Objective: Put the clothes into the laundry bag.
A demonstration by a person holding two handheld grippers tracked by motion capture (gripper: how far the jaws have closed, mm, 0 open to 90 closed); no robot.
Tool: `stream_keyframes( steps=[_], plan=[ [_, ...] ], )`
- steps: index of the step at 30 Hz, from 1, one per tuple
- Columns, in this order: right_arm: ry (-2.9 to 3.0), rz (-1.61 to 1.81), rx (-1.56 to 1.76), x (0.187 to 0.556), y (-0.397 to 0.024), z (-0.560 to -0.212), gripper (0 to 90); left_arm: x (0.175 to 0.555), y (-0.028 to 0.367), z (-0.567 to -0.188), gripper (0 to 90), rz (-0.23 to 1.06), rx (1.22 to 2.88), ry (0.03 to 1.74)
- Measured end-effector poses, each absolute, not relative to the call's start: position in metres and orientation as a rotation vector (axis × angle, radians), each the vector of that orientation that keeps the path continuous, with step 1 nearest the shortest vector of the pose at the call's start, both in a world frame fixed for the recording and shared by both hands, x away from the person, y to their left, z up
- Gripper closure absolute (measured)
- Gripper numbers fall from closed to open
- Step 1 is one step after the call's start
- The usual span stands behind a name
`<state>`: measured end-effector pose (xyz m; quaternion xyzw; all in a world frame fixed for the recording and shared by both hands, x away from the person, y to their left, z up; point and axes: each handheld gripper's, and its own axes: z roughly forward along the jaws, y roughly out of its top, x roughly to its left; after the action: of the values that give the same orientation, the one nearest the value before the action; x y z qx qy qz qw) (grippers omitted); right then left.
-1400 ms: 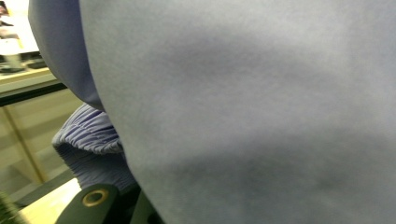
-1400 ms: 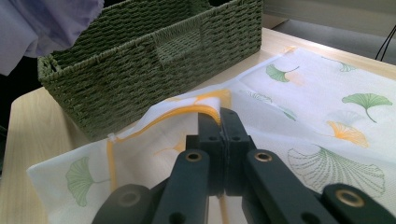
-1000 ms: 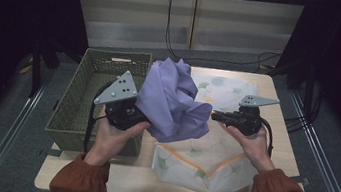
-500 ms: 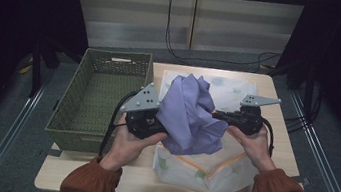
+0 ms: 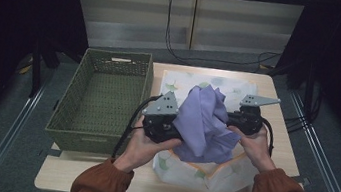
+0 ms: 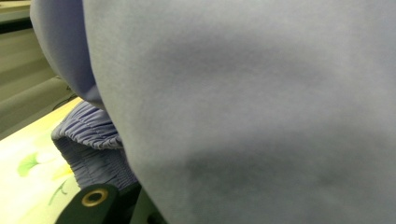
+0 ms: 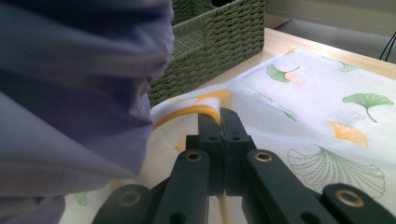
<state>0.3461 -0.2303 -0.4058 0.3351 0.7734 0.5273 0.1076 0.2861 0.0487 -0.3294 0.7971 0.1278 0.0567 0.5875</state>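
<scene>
Above the leaf-print cloth (image 5: 181, 80), beside the basket (image 5: 98, 131), the purple garment (image 5: 202, 123) is hanging bunched between the grippers. The right gripper (image 7: 219, 114) is clamping shut with no fabric showing between its jaws, and the left gripper (image 5: 176, 127) is sitting buried in folds, its state impossible to tell, so the bundle is risking slipping free.
</scene>
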Motion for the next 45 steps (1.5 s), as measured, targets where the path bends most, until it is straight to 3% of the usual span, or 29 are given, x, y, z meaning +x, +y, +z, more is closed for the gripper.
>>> stream_keyframes(
  steps=[11,19,45],
  plan=[
    [2.270,1.535,0.985,0.346,-0.230,-0.404,89.9,0.277,0.035,-0.334,74.3,0.106,1.865,0.241],
    [2.270,1.531,0.983,0.346,-0.230,-0.404,90.0,0.289,0.028,-0.352,74.3,0.142,1.888,0.249],
    [2.290,1.517,0.985,0.347,-0.229,-0.406,89.9,0.314,0.025,-0.412,73.6,0.079,2.006,0.317]
  ],
)
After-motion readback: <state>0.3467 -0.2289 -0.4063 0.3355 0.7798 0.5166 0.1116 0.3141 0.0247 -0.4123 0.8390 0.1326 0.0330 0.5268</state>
